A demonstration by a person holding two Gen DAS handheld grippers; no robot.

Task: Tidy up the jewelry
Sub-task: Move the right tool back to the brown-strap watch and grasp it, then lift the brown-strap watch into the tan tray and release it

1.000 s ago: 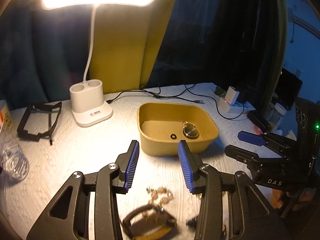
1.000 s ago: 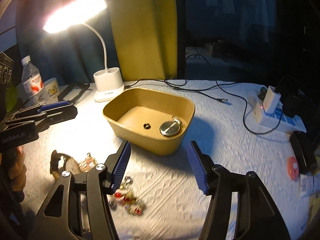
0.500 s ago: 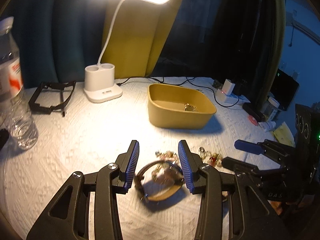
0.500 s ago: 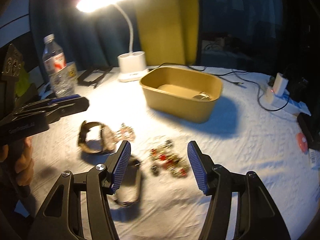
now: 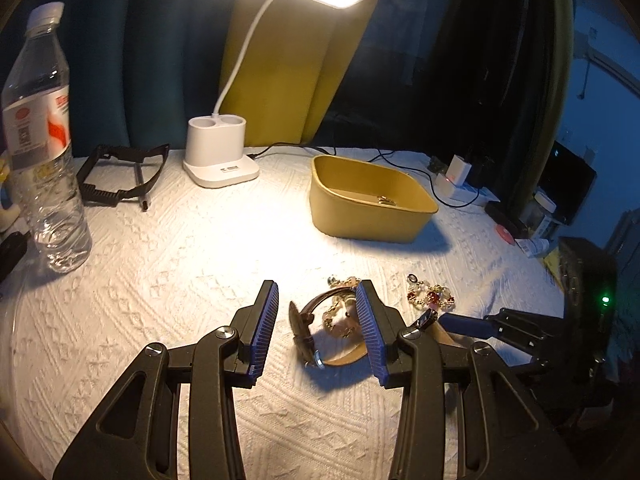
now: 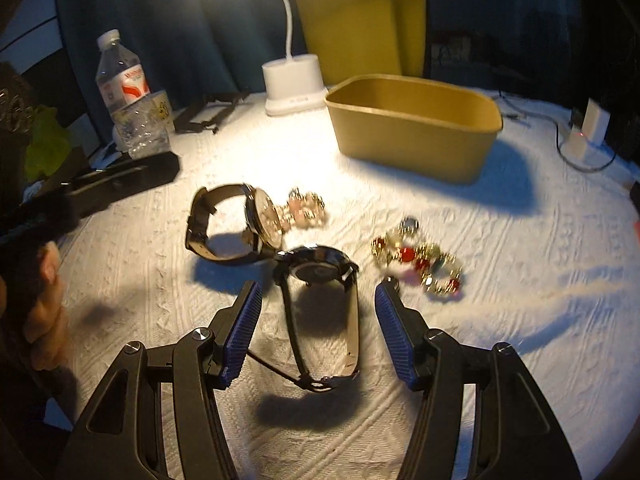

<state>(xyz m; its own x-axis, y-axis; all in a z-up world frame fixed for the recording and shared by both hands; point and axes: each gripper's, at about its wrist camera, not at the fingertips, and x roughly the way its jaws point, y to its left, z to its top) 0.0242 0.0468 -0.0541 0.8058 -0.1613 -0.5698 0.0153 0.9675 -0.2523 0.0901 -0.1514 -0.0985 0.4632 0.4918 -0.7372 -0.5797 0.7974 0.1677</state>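
Note:
My left gripper (image 5: 316,328) is open, its jaws on either side of a brown-strap watch (image 5: 306,330) that stands on edge on the white cloth. My right gripper (image 6: 318,330) is open around a black watch (image 6: 320,268) with a looped strap. The brown-strap watch (image 6: 224,224) lies to its left with a pale bead bracelet (image 6: 306,208) behind it. A red and gold bead bracelet (image 6: 420,260) lies to the right, also in the left wrist view (image 5: 430,296). The yellow tray (image 5: 372,208) (image 6: 412,132) stands further back with small jewelry inside.
A lit white desk lamp (image 5: 220,156) stands at the back. A water bottle (image 5: 44,140) and a black frame (image 5: 120,176) are at the left. Cables and a white power strip (image 5: 456,180) lie at the back right.
Both grippers have pulled back from the tray and come down low over the watches. Each open gripper now straddles one watch.

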